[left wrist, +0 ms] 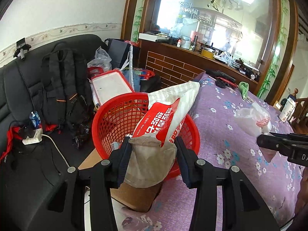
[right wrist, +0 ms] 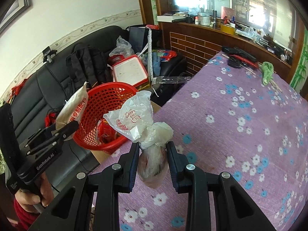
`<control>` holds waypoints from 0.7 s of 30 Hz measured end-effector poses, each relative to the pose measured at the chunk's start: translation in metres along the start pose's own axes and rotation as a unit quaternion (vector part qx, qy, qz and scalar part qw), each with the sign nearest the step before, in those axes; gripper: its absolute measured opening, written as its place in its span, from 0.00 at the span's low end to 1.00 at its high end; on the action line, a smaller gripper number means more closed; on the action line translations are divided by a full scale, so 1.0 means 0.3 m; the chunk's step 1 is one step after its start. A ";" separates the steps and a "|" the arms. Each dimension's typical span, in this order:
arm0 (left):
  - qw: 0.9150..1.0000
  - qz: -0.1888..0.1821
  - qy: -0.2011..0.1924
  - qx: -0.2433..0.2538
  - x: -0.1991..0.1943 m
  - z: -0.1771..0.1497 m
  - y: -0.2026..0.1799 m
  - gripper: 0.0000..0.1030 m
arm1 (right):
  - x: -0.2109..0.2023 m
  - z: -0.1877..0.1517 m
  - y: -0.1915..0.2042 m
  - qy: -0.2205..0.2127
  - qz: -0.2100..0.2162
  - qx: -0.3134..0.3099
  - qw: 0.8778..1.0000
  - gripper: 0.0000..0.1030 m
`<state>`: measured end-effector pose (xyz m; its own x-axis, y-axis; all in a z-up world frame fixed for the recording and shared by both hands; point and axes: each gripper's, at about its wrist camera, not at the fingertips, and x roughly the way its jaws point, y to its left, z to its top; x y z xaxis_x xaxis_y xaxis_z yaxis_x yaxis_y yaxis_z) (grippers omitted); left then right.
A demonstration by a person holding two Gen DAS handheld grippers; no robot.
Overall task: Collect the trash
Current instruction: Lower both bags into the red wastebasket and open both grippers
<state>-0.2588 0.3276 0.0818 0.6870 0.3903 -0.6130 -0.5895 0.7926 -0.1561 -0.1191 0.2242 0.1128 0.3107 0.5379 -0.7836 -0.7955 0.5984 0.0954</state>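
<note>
My left gripper (left wrist: pixel 153 144) is shut on a red-and-white wet wipe pack (left wrist: pixel 169 113), holding it over the rim of a red mesh basket (left wrist: pixel 115 115). The pack's grey lower end sits between the pads. In the right wrist view the same gripper (right wrist: pixel 67 130) and pack (right wrist: pixel 75 105) hang left of the basket (right wrist: pixel 107 102). My right gripper (right wrist: pixel 153 148) is shut on the knotted neck of a thin white plastic bag (right wrist: pixel 134 115), just above the purple flowered table (right wrist: pixel 231 134) and right of the basket. The left wrist view shows that bag (left wrist: pixel 252 119) at the right gripper's (left wrist: pixel 261 140) tip.
The basket stands on a cardboard box (left wrist: pixel 134 198) between the table edge and a black sofa (left wrist: pixel 19 88). The sofa carries a backpack (left wrist: pixel 63 88), a red-rimmed tray (left wrist: pixel 111 86) and bags. A green cloth (right wrist: pixel 267 71) and black tools (right wrist: pixel 238 55) lie at the table's far edge.
</note>
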 end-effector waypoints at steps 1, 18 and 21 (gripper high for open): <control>1.000 0.000 0.001 -0.001 0.004 0.002 0.003 0.43 | 0.008 0.009 0.007 -0.001 0.001 -0.002 1.000 0.31; 1.000 0.012 0.009 -0.009 0.090 0.044 0.040 0.43 | 0.186 0.103 0.071 -0.007 0.040 0.003 0.999 0.31; 1.000 0.015 0.015 -0.012 0.113 0.045 0.048 0.43 | 0.211 0.113 0.072 -0.003 0.038 0.001 0.999 0.31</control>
<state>-0.2383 0.3586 0.0693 0.6554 0.3994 -0.6410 -0.6206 0.7686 -0.1556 -0.0988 0.2913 0.0861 0.2529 0.5861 -0.7697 -0.8155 0.5572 0.1564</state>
